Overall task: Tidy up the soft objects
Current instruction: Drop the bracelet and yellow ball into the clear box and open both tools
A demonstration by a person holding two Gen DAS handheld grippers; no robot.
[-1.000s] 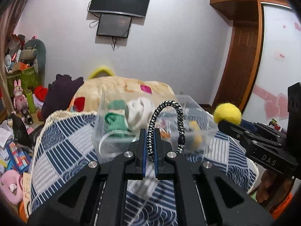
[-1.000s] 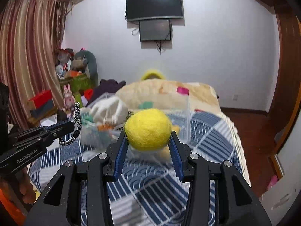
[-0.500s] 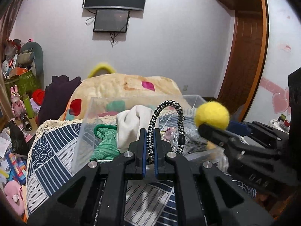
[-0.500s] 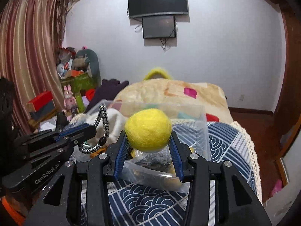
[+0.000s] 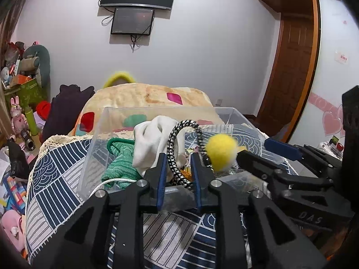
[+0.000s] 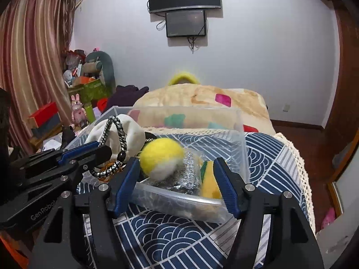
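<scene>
A clear plastic bin [image 5: 161, 112] [image 6: 241, 143] sits on the blue patterned bedspread and holds a white cloth [image 5: 154, 141], a green knit item [image 5: 122, 163] and other soft things. My left gripper [image 5: 178, 165] is open over the bin's near edge; the black-and-white braided loop [image 5: 179, 139] [image 6: 116, 139] hangs loose between its fingers. My right gripper [image 6: 177, 179] is open wide over the bin. The yellow felt ball [image 6: 162, 157] [image 5: 221, 149] is blurred, free between its fingers, just above the bin's contents.
A beige quilt [image 5: 145, 96] lies behind the bin. Toys and boxes [image 6: 85, 89] crowd the left of the room. A wooden door [image 5: 289, 67] stands at the right. The bedspread [image 6: 168, 235] lies in front of the bin.
Both grippers moved forward over the bin and opened. The right one released the yellow ball, which is dropping. The left one loosened its hold on the braided loop.
</scene>
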